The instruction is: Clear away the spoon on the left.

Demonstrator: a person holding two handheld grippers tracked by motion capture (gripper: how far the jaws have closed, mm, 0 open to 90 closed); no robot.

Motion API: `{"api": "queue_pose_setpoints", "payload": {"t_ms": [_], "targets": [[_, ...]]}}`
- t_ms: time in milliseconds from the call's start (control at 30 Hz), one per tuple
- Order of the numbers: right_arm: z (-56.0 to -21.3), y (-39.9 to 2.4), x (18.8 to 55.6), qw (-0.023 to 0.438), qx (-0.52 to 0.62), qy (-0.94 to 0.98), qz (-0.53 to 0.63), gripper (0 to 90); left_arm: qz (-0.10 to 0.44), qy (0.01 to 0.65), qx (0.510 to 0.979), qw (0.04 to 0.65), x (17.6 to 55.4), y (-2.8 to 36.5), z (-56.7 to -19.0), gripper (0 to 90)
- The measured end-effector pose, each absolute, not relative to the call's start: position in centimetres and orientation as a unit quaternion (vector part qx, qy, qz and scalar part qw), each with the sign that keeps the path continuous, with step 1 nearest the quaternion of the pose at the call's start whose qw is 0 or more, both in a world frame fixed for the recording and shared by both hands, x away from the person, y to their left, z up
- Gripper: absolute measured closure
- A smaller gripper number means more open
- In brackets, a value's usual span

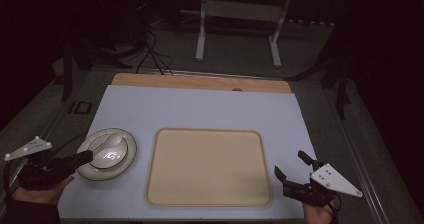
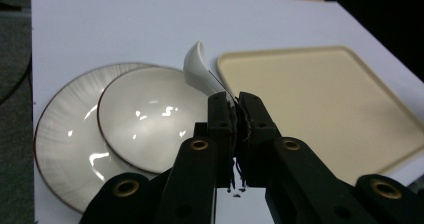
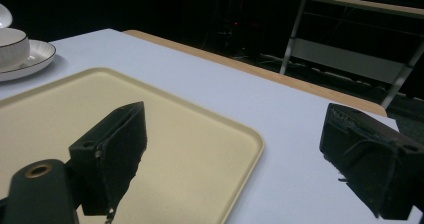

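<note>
The left gripper (image 2: 236,109) pinches a white ceramic spoon (image 2: 200,70) by its handle, above the glossy cream bowl (image 2: 150,116) on the ribbed plate (image 2: 60,134) at the table's near left. The right gripper (image 1: 290,167) hangs spread and empty beside the beige plastic tray (image 1: 207,166).

Your table and its surroundings, seen from above.
You had a cream tray (image 1: 207,166) lying flat on the pale blue board (image 1: 200,109), low of centre toward 6 o'clock, its rim raised and its corners rounded. At 12 o'clock a strip of the wooden tabletop (image 1: 200,82) showed past the board's far edge. Beyond it, also at 12 o'clock, a white metal stand (image 1: 201,34) stood on the grey floor (image 1: 240,64), and at 11 o'clock dark cables (image 1: 150,54) trailed across that floor.
</note>
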State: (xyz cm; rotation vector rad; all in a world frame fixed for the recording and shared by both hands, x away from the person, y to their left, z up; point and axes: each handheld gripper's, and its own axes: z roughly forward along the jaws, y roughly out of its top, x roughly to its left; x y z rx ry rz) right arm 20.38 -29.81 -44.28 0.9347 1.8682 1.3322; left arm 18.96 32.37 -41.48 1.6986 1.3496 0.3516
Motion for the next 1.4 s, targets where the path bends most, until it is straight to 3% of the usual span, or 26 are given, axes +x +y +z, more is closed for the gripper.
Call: {"api": "queue_pose_setpoints", "payload": {"t_ms": [1400], "targets": [[-44.3,-29.0,21.5,0.311,0.343,0.719,0.518,11.5,0.152,0.495,0.699,0.493,21.1,24.7,-39.6,86.3]]}}
